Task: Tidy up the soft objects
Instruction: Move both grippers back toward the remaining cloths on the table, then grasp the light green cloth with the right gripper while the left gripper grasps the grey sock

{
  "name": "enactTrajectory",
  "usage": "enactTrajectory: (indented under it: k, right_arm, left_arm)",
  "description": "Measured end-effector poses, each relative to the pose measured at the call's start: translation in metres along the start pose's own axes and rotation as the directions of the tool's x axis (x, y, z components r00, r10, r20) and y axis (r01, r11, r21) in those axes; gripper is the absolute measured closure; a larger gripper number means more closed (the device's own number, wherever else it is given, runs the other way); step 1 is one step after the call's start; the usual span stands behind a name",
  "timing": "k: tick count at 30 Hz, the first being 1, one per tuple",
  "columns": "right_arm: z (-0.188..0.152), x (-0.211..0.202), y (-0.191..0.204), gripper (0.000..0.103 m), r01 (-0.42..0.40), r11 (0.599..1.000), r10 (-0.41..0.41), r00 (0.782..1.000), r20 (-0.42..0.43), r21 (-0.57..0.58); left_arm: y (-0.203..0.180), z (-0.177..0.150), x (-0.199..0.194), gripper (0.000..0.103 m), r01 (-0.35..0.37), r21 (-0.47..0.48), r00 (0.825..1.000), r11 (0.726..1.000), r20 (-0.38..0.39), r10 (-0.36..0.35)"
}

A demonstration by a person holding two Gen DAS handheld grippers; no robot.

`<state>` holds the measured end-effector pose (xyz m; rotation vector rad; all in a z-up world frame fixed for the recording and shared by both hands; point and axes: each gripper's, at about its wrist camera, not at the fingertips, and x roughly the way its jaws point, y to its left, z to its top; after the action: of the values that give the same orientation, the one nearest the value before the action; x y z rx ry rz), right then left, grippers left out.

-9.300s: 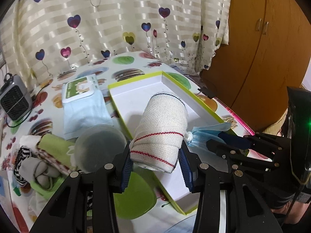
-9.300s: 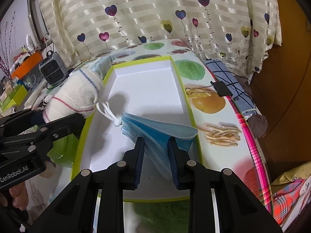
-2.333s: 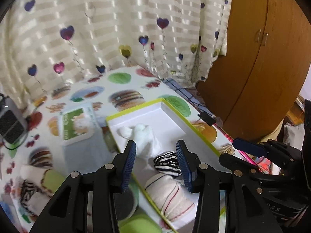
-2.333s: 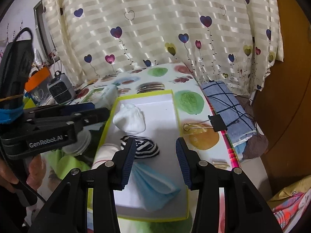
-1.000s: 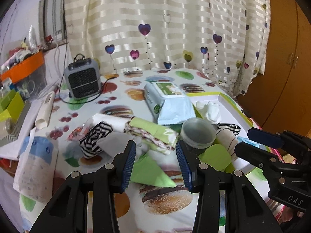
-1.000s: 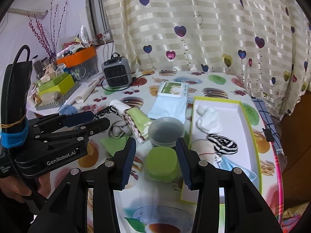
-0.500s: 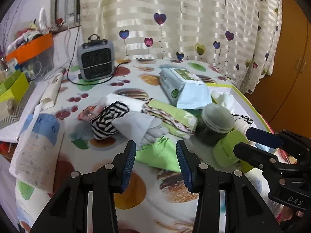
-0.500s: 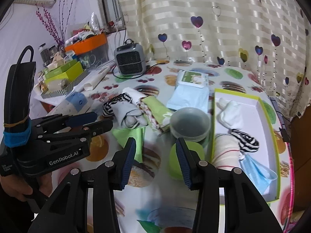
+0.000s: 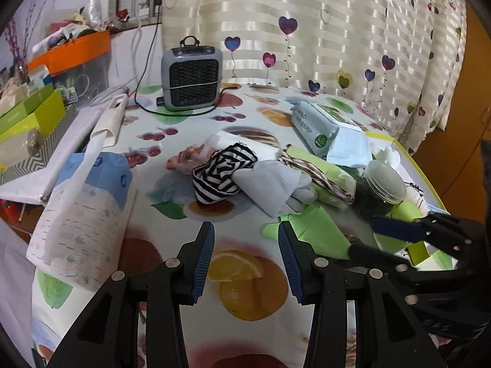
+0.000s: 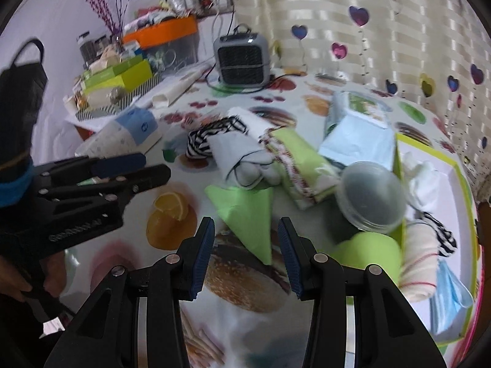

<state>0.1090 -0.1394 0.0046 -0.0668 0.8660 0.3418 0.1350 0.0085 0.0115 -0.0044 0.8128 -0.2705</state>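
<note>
Socks [image 9: 245,178] lie piled; left gripper [image 10: 129,168] lettering blurred.

Socks [image 9: 245,178] left of tray [image 10: 460,184]; heater [image 9: 191,78] behind.

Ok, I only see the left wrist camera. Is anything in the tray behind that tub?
Observer: Yes. The right wrist view shows a blue face mask at the near end of the tray.
Operator: Anything else in there?
Observer: A rolled bandage with red stripes lies right beside the mask.
Operator: Is the right gripper holding something?
Observer: No. The right gripper is open and empty, pointing at the green napkin.
</note>
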Motion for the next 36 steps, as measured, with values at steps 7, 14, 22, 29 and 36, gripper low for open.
enactTrajectory:
  k: [7, 14, 22, 29, 36]
  right_arm:
    - [0.004, 0.036, 0.005, 0.059, 0.032, 0.998, -0.036, 0.995, -0.091, -0.045]
    - [0.005, 0.057, 0.007, 0.059, 0.091, 0.992, -0.102, 0.985, -0.142, -0.083]
    - [0.010, 0.060, 0.006, 0.066, 0.084, 0.993, -0.095, 0.985, -0.147, -0.079]
    - [0.007, 0.045, 0.007, 0.091, 0.047, 0.997, -0.053, 0.993, -0.106, -0.059]
    - [0.013, 0.005, -0.003, 0.091, 0.068, 0.998, -0.068, 0.998, 0.005, -0.018]
  left_arm:
    - [0.008, 0.002, 0.001, 0.061, -0.001, -0.008, 1.000, 1.000, 0.002, 0.001]
    - [0.022, 0.005, 0.000, 0.061, -0.001, -0.033, 1.000, 0.999, 0.010, 0.002]
    - [0.021, 0.009, 0.005, 0.061, 0.041, -0.035, 0.999, 0.999, 0.008, -0.040]
    - [0.016, 0.013, 0.013, 0.061, 0.081, -0.041, 0.997, 0.996, 0.000, -0.081]
    - [0.010, 0.021, 0.032, 0.057, 0.147, -0.080, 0.989, 0.986, -0.016, -0.149]
